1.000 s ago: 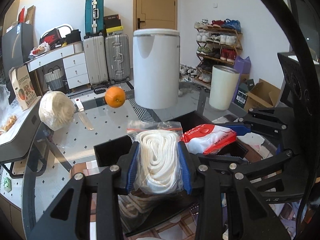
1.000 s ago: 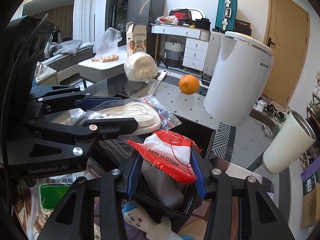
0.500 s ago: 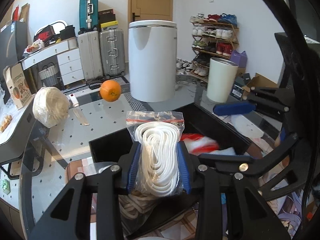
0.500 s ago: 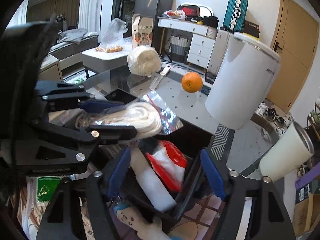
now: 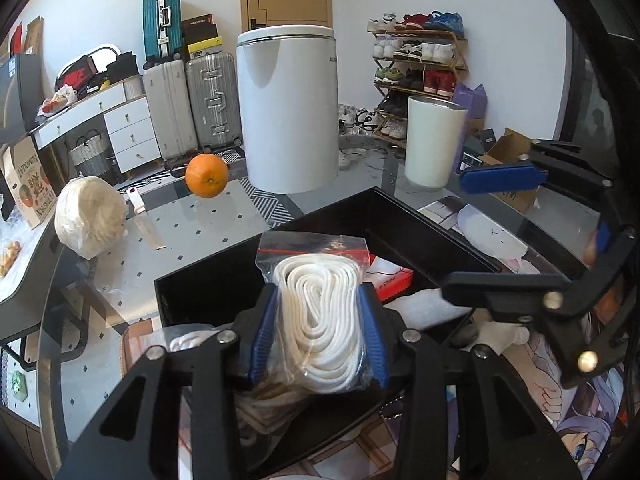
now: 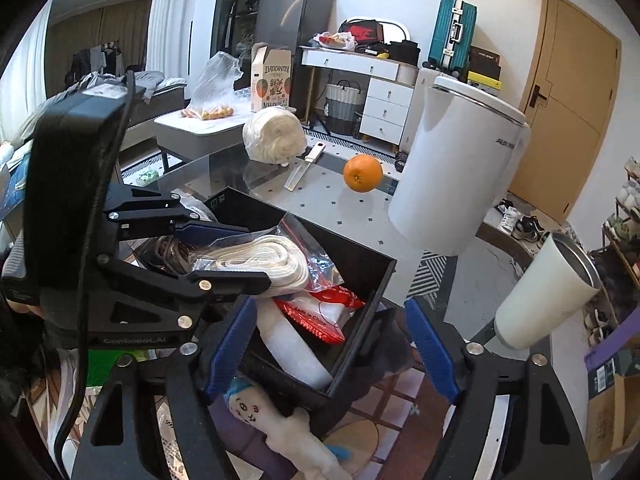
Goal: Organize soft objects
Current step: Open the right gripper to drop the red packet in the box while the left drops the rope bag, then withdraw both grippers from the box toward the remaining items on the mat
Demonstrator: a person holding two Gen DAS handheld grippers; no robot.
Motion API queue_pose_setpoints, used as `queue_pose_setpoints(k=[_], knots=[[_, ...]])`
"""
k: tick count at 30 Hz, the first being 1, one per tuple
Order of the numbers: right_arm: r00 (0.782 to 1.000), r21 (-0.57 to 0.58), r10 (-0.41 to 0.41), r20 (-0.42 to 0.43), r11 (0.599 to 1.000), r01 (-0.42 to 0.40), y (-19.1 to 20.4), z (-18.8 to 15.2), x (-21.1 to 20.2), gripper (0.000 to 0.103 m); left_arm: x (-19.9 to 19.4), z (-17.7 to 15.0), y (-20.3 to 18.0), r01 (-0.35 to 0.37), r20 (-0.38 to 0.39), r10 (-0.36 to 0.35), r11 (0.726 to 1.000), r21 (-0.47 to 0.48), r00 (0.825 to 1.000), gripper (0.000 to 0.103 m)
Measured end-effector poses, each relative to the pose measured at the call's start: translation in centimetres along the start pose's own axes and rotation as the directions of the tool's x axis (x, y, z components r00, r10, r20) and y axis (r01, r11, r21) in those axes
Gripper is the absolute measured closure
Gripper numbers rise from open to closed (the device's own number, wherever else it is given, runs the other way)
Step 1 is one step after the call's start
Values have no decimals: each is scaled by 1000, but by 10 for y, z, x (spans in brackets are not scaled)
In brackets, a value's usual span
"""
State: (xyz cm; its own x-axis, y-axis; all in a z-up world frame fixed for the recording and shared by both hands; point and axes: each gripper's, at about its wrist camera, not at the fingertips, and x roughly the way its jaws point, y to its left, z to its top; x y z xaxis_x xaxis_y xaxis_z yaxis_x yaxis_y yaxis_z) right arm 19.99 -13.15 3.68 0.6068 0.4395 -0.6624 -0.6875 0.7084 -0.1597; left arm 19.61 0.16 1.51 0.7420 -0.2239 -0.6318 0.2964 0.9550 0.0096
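Over the black box (image 5: 420,216), the left gripper (image 5: 320,336) clasps the bagged rope (image 5: 320,320) with jaws easing apart, while the right gripper (image 6: 332,348) opens wide, empty.

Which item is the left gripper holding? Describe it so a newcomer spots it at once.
Find the black box on the glass table. Above its near edge, the left gripper fingers, just opening, hold the bagged white rope: a coil in a clear zip bag, unlike the red-and-white packet inside.

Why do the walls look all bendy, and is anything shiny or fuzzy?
Both views: the fisheye lens bends edges and darkens corners. Left wrist view: the glass table reflects light; the bagged rope is sharp. Right wrist view: the orange is sharp, bright window light at left.
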Motion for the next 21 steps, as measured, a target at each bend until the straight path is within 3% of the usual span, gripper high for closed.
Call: queue_pose_setpoints(k=[4, 10, 13, 14, 17, 21], knots=[[1000, 18, -11, 17, 1000, 11, -4, -4, -10, 23, 0, 1, -1, -24, 0, 24, 1000, 3, 1000, 53], [999, 54, -24, 38, 998, 22, -9, -11, -23, 13, -10, 1, 0, -27, 14, 27, 999, -19, 1000, 37], [999, 85, -13, 48, 996, 9, -10, -14, -30, 5, -22, 0, 0, -42, 40, 43, 998, -42, 998, 14], [999, 101, -9, 54, 995, 3, -11, -16, -33, 2, -27, 0, 0, -40, 55, 43, 998, -51, 998, 10], [998, 136, -1, 64, 991, -8, -11, -21, -40, 1, -45, -4, 3, -26, 85, 34, 995, -91, 996, 1], [998, 186, 11, 62, 982, -22, -11, -29, -46, 1, -66, -14, 5, -47, 114, 62, 991, -127, 991, 0]])
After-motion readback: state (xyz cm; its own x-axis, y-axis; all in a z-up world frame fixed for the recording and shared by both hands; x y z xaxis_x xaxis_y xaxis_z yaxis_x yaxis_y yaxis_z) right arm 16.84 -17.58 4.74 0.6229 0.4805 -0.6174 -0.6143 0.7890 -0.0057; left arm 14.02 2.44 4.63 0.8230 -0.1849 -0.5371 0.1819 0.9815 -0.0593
